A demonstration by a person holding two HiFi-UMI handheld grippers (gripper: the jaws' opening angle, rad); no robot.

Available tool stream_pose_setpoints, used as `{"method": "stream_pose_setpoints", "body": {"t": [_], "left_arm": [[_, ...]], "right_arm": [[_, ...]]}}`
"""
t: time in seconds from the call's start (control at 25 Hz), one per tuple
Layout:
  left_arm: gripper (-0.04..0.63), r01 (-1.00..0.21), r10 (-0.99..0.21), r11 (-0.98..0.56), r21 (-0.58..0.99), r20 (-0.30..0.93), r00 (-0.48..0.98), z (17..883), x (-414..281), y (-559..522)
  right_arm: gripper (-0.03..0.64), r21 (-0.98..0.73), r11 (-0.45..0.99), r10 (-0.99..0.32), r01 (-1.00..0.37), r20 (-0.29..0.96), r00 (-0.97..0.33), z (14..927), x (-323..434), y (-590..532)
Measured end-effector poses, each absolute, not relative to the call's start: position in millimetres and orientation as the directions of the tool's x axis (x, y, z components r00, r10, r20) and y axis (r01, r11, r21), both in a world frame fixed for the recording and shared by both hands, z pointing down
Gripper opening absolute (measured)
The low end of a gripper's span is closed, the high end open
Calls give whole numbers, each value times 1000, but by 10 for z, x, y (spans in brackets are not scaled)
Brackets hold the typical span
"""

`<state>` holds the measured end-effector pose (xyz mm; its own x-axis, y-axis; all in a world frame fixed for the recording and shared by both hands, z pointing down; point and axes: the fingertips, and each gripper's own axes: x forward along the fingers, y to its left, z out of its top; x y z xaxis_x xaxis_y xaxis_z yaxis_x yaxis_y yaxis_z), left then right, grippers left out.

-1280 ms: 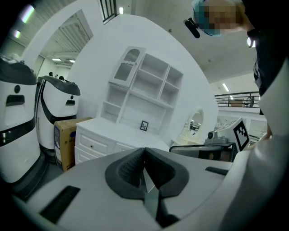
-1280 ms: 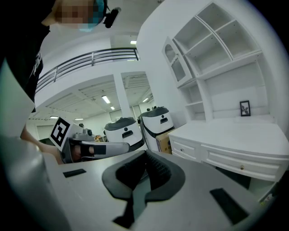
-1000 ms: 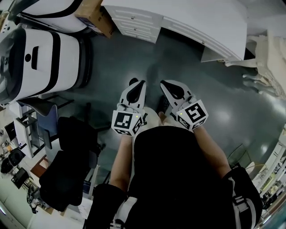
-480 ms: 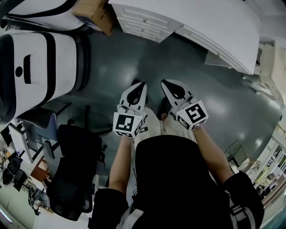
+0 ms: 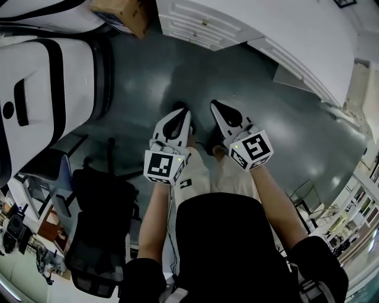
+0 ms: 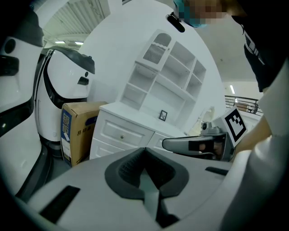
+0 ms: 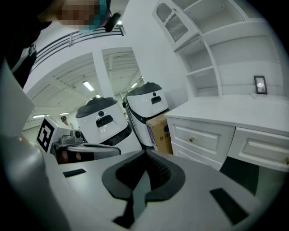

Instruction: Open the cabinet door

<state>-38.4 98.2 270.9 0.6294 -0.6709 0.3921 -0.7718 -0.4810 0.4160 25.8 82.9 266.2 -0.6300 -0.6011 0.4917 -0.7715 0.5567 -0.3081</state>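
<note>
The white cabinet (image 5: 204,26) stands ahead at the top of the head view, some way beyond both grippers. The left gripper view shows its knobbed drawer fronts (image 6: 121,134) and open shelves (image 6: 174,76) above. The right gripper view shows the drawers (image 7: 203,137) and a small arched lattice door (image 7: 175,26) high up. My left gripper (image 5: 179,118) and right gripper (image 5: 220,111) hang side by side in front of the person's body, over the floor. Both are shut with nothing between the jaws and touch nothing. Each one shows in the other's view: the right gripper (image 6: 198,144) and the left gripper (image 7: 86,149).
A cardboard box (image 5: 125,15) sits against the cabinet's left end. Large white machines with black bands (image 5: 35,89) stand at the left. A black office chair (image 5: 98,219) is at the lower left. Dark grey floor (image 5: 148,77) lies between me and the cabinet.
The view has shifted toward the cabinet, and the white machine at the left looms larger. Both grippers stay side by side and shut, a little lower and nearer the floor.
</note>
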Motion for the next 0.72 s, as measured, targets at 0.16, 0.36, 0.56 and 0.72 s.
{"method": "stream_pose_setpoints", "body": {"t": [0.16,0.36,0.56,0.72], "left_arm": [[23,-774,-668,-481,411,400,628,2917,-457,814],[23,-780,-675,-460,424,404,617,3178,-466,635],[23,-786,-684,-445,429,403,608,3440,-438,451],[23,-799,-715,-416,434,387,583,3599,-454,267]], "right_arm": [[17,-318,535,-603,-782,505,-618,2978,176,634],[17,-344,509,-597,-789,519,-611,3403,160,382],[17,-337,489,-589,-805,552,-590,3908,171,125],[17,-337,471,-572,-815,587,-573,4341,196,-26]]}}
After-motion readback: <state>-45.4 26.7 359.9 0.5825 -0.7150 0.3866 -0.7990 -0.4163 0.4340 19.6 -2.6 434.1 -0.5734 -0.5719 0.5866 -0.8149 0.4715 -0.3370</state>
